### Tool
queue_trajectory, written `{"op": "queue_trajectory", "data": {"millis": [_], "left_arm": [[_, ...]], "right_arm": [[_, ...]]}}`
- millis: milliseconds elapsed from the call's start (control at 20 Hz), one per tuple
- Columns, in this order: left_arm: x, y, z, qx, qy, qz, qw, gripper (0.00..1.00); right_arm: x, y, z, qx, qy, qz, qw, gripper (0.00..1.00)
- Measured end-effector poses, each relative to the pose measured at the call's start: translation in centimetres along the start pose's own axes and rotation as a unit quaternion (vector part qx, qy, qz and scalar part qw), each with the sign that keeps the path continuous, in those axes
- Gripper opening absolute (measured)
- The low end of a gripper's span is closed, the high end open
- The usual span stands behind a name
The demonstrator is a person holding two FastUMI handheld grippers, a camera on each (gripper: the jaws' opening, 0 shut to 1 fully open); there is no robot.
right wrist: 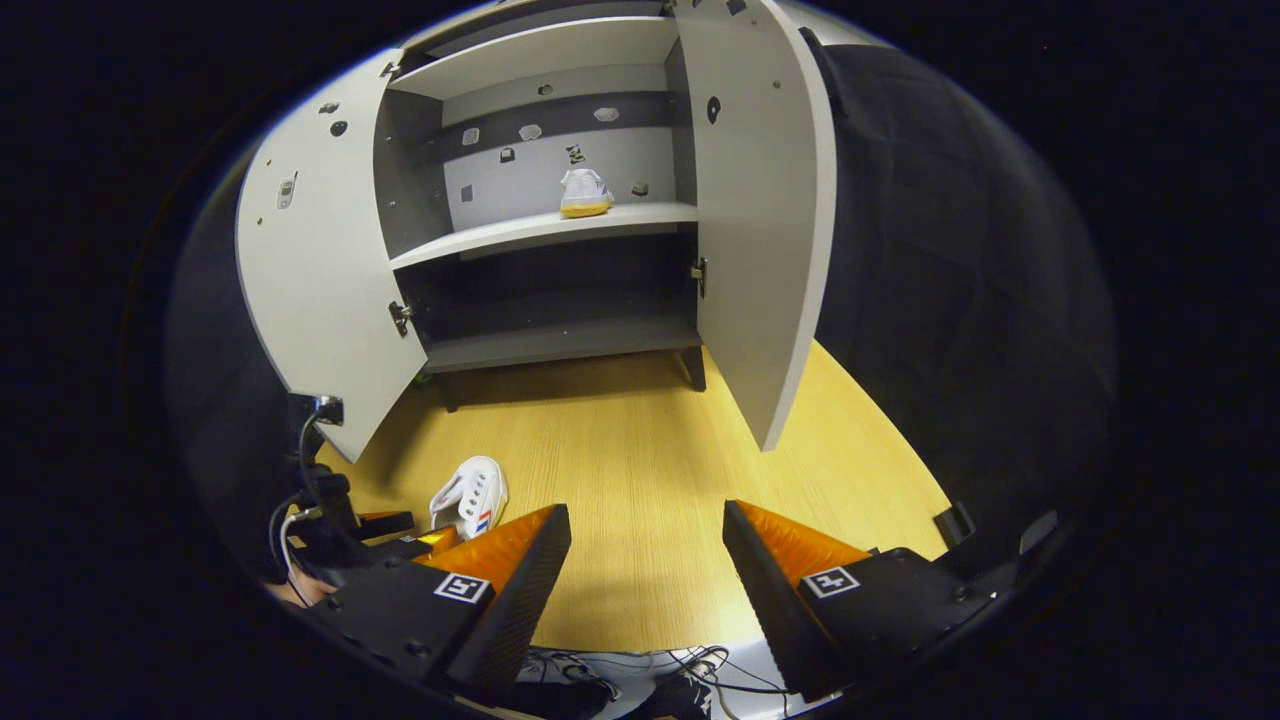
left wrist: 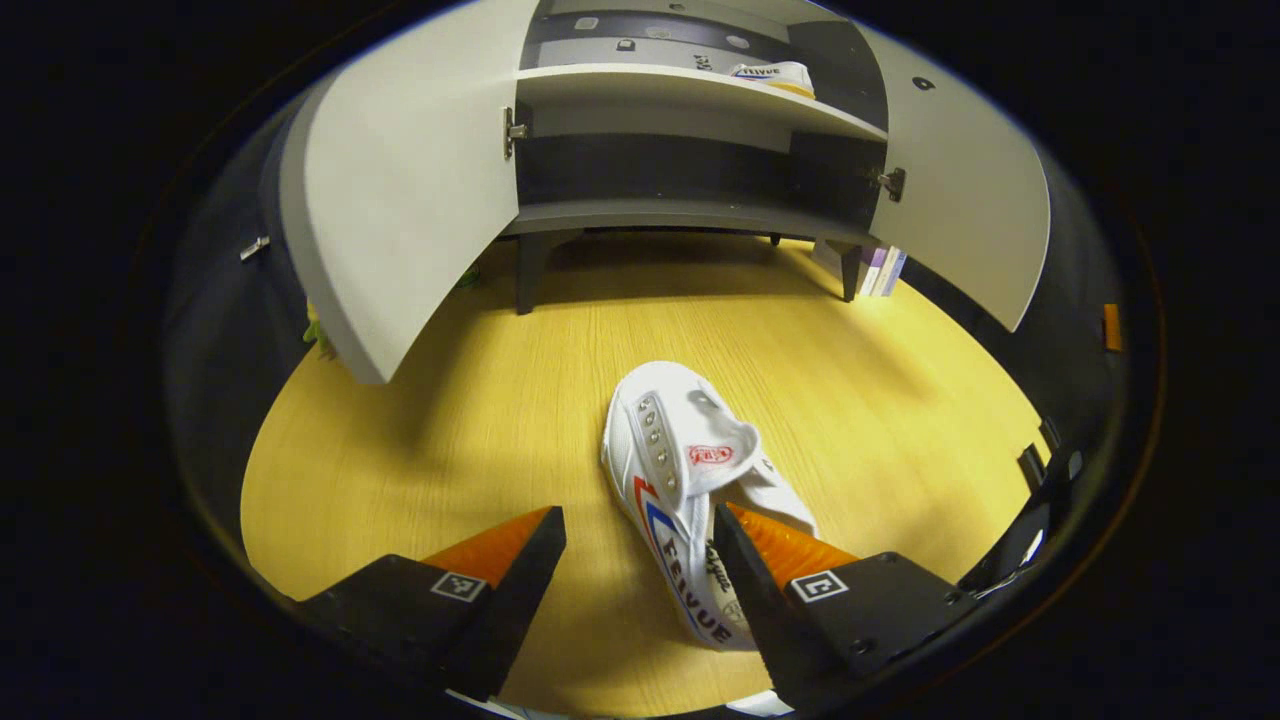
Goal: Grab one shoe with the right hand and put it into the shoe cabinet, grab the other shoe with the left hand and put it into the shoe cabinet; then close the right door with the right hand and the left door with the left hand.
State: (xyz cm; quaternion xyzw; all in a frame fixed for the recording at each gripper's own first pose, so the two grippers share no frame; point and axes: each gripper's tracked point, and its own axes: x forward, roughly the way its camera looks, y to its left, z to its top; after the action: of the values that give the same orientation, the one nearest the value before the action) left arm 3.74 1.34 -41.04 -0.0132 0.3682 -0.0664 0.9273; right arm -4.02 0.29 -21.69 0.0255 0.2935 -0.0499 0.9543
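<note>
With one white canvas sneaker [right wrist: 586,192] already parked on the grey shoe cabinet's [right wrist: 545,228] upper shelf, the other white lace-less sneaker [left wrist: 690,480] lying on the yellow wood-grain floor [left wrist: 480,420] is probably best pinched across its heel sidewall by the wide-open left gripper [left wrist: 640,560], while the right gripper [right wrist: 645,560] is held spread and empty.

A: Left gripper view: low over the worktop [left wrist: 420,440], facing the open cabinet [left wrist: 690,210], close above the white shoe [left wrist: 690,470].

B: Right gripper view: set farther back and higher, facing the same cabinet [right wrist: 560,330]. Shared: both doors, shelf, worktop [right wrist: 640,480], shoe [right wrist: 472,497] at lower left.
</note>
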Motion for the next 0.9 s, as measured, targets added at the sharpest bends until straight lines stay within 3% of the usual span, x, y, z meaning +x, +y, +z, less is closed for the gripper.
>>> {"op": "queue_trajectory", "data": {"millis": [250,300,400,550,700,900], "left_arm": [[2.4,0.1,1.3,-0.006,-0.002,0.029,1.000,0.74],[2.6,-0.2,1.3,-0.005,0.000,0.028,1.000,0.61],[3.2,-0.6,1.2,0.000,0.005,0.027,1.000,0.53],[3.7,0.5,1.2,0.000,0.019,0.055,0.998,0.39],[3.8,1.6,1.0,-0.022,0.034,0.067,0.997,0.11],[3.4,1.6,1.1,-0.008,0.046,0.069,0.996,0.06]], "right_arm": [[-0.9,-0.9,-0.3,-0.003,-0.002,-0.001,1.000,0.98],[-1.1,-1.2,-0.2,-0.001,-0.005,-0.003,1.000,0.97],[-1.2,-1.3,-0.3,0.000,-0.009,0.000,1.000,0.97],[-0.9,-2.0,-0.5,-0.005,-0.005,0.006,1.000,0.97],[-0.1,-2.4,-1.2,-0.013,0.004,0.010,1.000,0.97],[0.6,-2.4,-1.2,-0.021,0.005,0.025,0.999,0.97]]}}
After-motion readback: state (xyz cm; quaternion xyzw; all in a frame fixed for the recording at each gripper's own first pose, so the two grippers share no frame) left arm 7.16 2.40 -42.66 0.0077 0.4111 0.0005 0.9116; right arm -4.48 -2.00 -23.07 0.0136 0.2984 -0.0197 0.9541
